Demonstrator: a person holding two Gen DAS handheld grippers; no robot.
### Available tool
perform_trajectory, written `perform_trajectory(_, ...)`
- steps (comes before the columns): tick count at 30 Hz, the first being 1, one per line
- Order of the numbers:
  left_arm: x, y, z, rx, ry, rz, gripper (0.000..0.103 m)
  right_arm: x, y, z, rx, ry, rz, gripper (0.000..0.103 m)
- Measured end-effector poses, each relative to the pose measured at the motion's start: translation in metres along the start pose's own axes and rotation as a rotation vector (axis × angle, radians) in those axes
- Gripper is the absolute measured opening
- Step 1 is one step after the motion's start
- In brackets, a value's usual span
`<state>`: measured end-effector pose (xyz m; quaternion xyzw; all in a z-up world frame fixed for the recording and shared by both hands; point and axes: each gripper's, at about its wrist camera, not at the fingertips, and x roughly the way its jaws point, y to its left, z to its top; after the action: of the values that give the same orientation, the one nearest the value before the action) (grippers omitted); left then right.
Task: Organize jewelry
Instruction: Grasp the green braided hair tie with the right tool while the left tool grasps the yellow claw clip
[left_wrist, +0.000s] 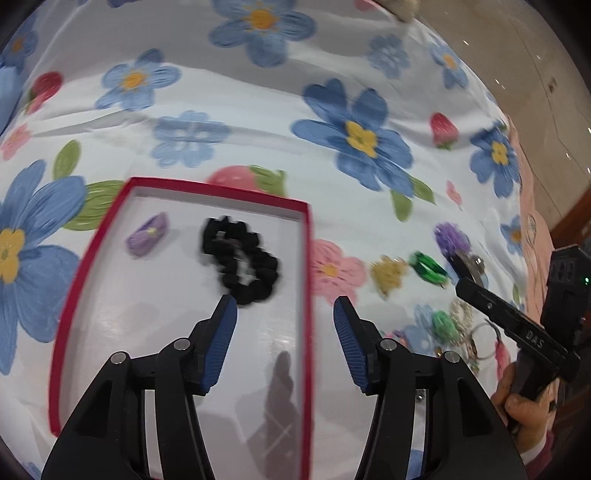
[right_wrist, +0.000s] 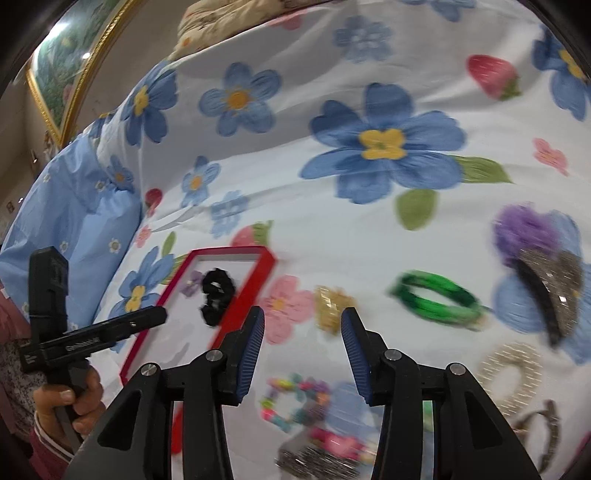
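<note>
The step in hand seems to be the moving of loose pieces from the flowered bedsheet into the red box, one piece at a time. The left gripper hangs over the right part of the box with its jaws released and nothing between them. The right gripper is also spread wide and empty, and it points at the pieces that are not yet sorted.

The box already contains two things: a black scrunchie near the middle and a small purple clip toward its far left corner. They lie apart from each other, and the rest of the white floor of the box is bare.

Outside the box, on the sheet, there lie a gold clip, a green bangle, a purple fluffy piece touching a glittery hair claw, a bead bracelet and some more pieces which are too blurred to name.

I judge that the gold clip is the nearest candidate, because it lies just beyond the right fingertips. The next move would need the right gripper to go down over it and close on its narrow side, as it looks small and flat on soft cloth
</note>
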<state>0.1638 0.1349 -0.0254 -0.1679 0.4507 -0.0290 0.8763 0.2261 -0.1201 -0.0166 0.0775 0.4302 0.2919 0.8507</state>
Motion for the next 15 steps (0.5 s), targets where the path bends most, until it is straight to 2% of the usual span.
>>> perform_trajectory(9, 0.009, -0.040, -0.004, 0.062, 0.021, -0.034, 0.064, -0.024, -0.040, -0.006, -0.009, -0.008, -0.059, 0.050)
perform_trajectory(10, 0.010, -0.043, -0.005, 0.062, 0.024, -0.037, 0.064, -0.026, -0.042, -0.004, -0.021, -0.006, -0.063, 0.052)
perform_trajectory(12, 0.016, -0.051, -0.006, 0.059, 0.038, -0.056, 0.065, -0.023, -0.043, -0.001, -0.054, 0.014, -0.072, 0.065)
perform_trajectory(15, 0.023, -0.064, -0.007, 0.073, 0.050, -0.066, 0.067, -0.014, -0.044, 0.003, -0.127, 0.053, -0.087, 0.067)
